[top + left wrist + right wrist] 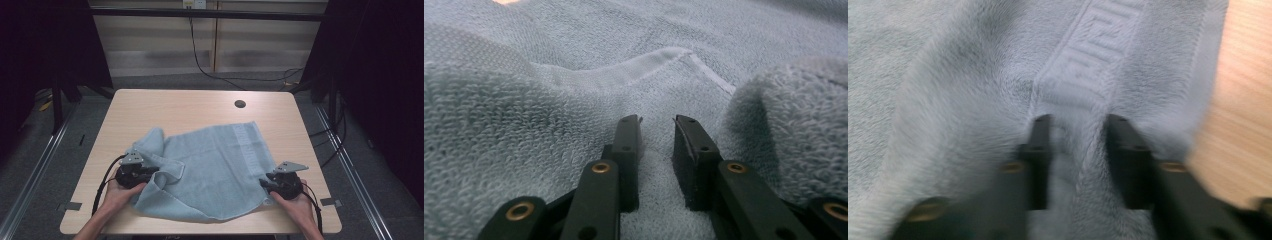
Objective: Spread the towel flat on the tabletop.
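light blue towel (215,170) lies rumpled on the near half of the wooden table (165,107), long axis running roughly left-right across it, woven band toward its right end. both grippers sit at the towel's near edge, one at each end, so neither hand is clearly nearer; each works its own side.

left gripper (150,173) is at the towel's near-left, where the cloth is bunched and a corner is folded over. in the left gripper view its jaws stand a narrow gap apart with a ridge of terry (656,165) rising between them; pads look just beside the cloth, can't tell if they really pinch it.

right gripper (265,183) is at the towel's near-right edge. the right gripper view is blurred, jaws part-open astride a fold by the woven band (1083,55), bare table just right of the towel there. grip unclear too.

judgement: next move prob a pinch of both near corners & lift, so the cloth must sit well between the pads first.

table top past the towel is bare apart from a cable hole (240,104); dark curtains either side, cable (200,60) on the floor behind.
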Demonstrator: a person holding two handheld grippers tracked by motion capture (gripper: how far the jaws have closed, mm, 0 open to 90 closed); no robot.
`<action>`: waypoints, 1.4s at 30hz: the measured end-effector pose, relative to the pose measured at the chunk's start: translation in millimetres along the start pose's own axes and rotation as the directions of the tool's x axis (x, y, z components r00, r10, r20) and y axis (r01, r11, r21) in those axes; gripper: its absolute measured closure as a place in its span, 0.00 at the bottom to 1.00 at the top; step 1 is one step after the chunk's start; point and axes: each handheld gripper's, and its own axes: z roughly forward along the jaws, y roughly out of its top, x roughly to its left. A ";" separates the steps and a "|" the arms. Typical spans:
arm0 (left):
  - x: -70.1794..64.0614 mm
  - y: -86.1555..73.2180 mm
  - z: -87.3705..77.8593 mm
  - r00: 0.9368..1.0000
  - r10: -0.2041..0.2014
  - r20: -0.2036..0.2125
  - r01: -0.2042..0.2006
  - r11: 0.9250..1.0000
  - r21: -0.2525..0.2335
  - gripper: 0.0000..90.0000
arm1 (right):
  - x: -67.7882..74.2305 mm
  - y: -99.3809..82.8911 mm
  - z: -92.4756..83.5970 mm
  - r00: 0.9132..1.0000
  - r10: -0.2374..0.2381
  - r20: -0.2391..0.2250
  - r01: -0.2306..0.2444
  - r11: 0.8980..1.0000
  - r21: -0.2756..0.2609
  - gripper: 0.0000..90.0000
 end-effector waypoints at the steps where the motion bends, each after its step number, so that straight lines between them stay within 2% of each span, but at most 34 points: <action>1: -0.7 -1.3 -0.8 1.000 -0.007 0.007 0.007 1.000 -0.005 0.83 | -2.7 0.4 0.1 1.000 0.010 0.007 -0.010 1.000 0.002 0.89; 3: -2.7 -3.0 -2.2 1.000 -0.012 0.019 0.012 1.000 -0.004 0.84 | -9.7 2.2 1.7 1.000 0.016 0.005 -0.016 1.000 -0.002 0.94; 5: -5.9 -3.6 -2.8 0.999 0.000 0.042 0.000 1.000 0.010 0.87 | -15.4 5.5 3.4 0.999 0.034 0.012 -0.034 0.999 0.011 0.95; 6: -7.0 -3.4 -2.4 0.999 0.003 0.047 -0.003 1.000 0.012 0.90 | -20.0 7.6 5.5 0.999 0.027 0.019 -0.027 1.000 0.008 0.95; 9: -13.2 -1.8 2.3 0.998 -0.009 0.070 0.008 1.000 0.014 0.96 | -34.1 14.7 12.0 0.998 0.049 0.034 -0.050 0.999 0.008 0.95; 10: -15.3 -0.6 3.5 0.997 -0.002 0.072 0.001 1.000 0.018 0.97 | -38.5 17.3 14.6 0.998 0.062 0.032 -0.062 0.998 0.008 0.95; 13: -21.0 1.9 8.1 0.996 -0.007 0.094 0.006 1.000 0.013 1.00 | -50.5 26.8 23.5 0.997 0.066 0.036 -0.066 0.998 -0.006 0.95; 17: -27.5 4.1 11.5 0.992 -0.022 0.122 0.020 1.000 0.012 1.00 | -62.9 40.7 32.9 0.996 0.081 0.047 -0.079 0.996 -0.047 0.95; 18: -30.6 4.1 11.6 0.990 -0.036 0.136 0.036 0.999 0.007 1.00 | -67.2 42.8 35.0 0.995 0.088 0.041 -0.085 0.995 -0.060 0.95; 19: -34.3 4.6 11.1 0.987 -0.034 0.157 0.033 0.999 0.008 1.00 | -70.7 45.0 36.6 0.995 0.095 0.036 -0.092 0.993 -0.069 0.95; 21: -44.2 6.2 11.2 0.985 -0.012 0.173 0.012 1.000 0.005 1.00 | -75.5 49.0 37.1 0.993 0.113 0.039 -0.108 0.988 -0.111 0.93; 22: -47.6 7.0 10.2 0.983 -0.015 0.182 0.016 1.000 -0.001 1.00 | -76.2 50.2 35.8 0.991 0.126 0.037 -0.120 0.984 -0.131 0.89; 23: -49.2 8.2 8.2 0.982 -0.006 0.190 0.008 1.000 -0.010 0.98 | -74.5 51.3 32.5 0.989 0.145 0.033 -0.139 0.980 -0.144 0.82; 24: -50.0 9.2 5.4 0.982 -0.001 0.190 0.005 1.000 -0.022 0.95 | -70.8 53.1 27.9 0.990 0.142 0.023 -0.137 0.978 -0.156 0.77; 26: -47.3 10.8 -1.0 0.985 -0.003 0.174 0.011 0.999 -0.048 0.92 | -59.4 55.5 15.5 0.995 0.103 0.017 -0.099 0.981 -0.165 0.73; 27: -43.7 11.2 -4.7 0.987 -0.013 0.163 0.024 0.998 -0.063 0.88 | -54.2 56.1 10.1 0.995 0.102 0.001 -0.101 0.980 -0.174 0.72; 30: -26.5 11.3 -17.3 0.994 -0.034 0.100 0.044 0.993 -0.106 0.84 | -34.4 56.5 -3.1 0.996 0.061 -0.061 -0.071 0.981 -0.182 0.71; 32: -13.9 11.3 -23.4 0.996 -0.034 0.085 0.043 0.993 -0.106 0.83 | -18.9 54.1 -9.2 0.993 0.031 -0.114 -0.052 0.982 -0.181 0.69; 33: -5.2 12.6 -25.8 0.999 -0.020 0.047 0.024 0.996 -0.082 0.79 | -12.6 51.9 -10.3 0.991 0.026 -0.132 -0.050 0.982 -0.181 0.69; 34: 2.2 12.4 -27.8 0.999 -0.046 0.012 0.047 0.994 -0.098 0.75 | -2.7 47.3 -9.9 0.987 0.016 -0.159 -0.042 0.986 -0.162 0.68; 35: 9.1 11.9 -30.3 0.997 -0.080 -0.004 0.079 0.989 -0.128 0.73 | 5.1 42.7 -8.9 0.986 0.004 -0.168 -0.028 0.989 -0.143 0.68; 37: 17.6 11.8 -34.5 0.996 -0.086 -0.022 0.082 0.987 -0.137 0.69 | 19.4 33.8 -5.0 0.981 -0.010 -0.195 -0.010 0.995 -0.101 0.66; 39: 25.1 8.9 -37.7 0.992 -0.116 -0.058 0.106 0.983 -0.148 0.61 | 28.0 27.0 -2.1 0.979 -0.020 -0.205 0.005 0.997 -0.073 0.65; 40: 27.4 7.6 -37.9 0.990 -0.120 -0.068 0.110 0.984 -0.140 0.54 | 32.8 23.1 -0.4 0.976 -0.027 -0.214 0.016 0.998 -0.057 0.64; 42: 34.1 2.2 -36.2 0.989 -0.121 -0.079 0.111 0.987 -0.120 0.47 | 37.7 17.7 2.1 0.976 -0.031 -0.216 0.025 0.999 -0.033 0.62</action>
